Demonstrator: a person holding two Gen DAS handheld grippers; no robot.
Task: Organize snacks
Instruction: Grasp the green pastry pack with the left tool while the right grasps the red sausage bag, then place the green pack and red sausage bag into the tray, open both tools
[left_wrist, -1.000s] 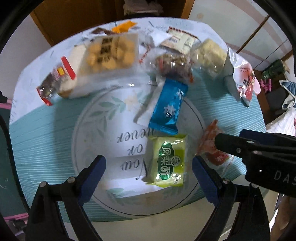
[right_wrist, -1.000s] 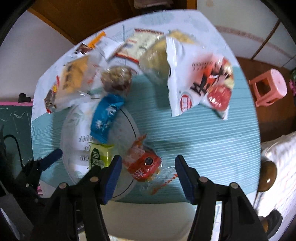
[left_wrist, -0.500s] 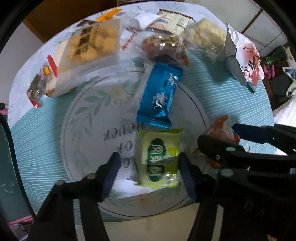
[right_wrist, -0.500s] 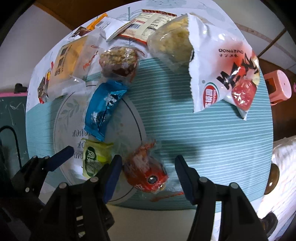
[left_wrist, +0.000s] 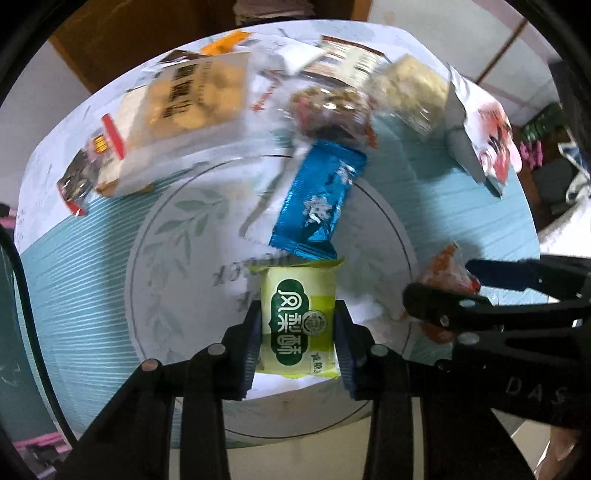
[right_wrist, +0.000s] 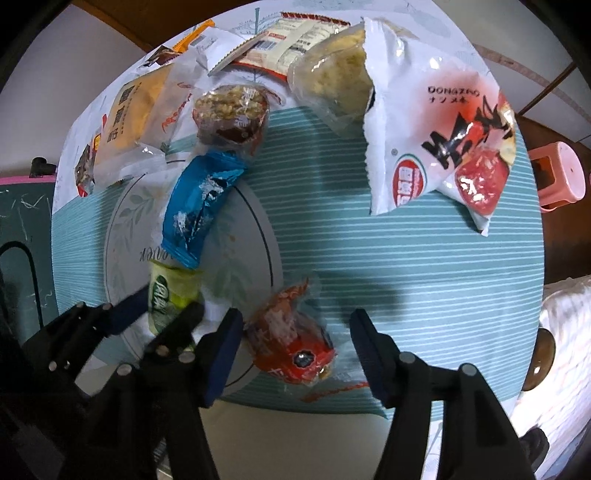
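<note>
Two grippers work over a round plate (left_wrist: 177, 236) of wrapped snacks on a striped teal cloth (right_wrist: 424, 266).

The left gripper (left_wrist: 297, 332) has just been closing and now clamps the green packet (left_wrist: 297, 321) lying on the plate, just below the blue packet (left_wrist: 317, 206). The right gripper (right_wrist: 295, 350) has just been opening; its fingers straddle the red packet (right_wrist: 295, 343) at the plate's rim without pressing it. Beyond the plate lie a biscuit bag (left_wrist: 192, 96), a nut cake (right_wrist: 231, 110) and a large white bag (right_wrist: 436, 129).
</note>
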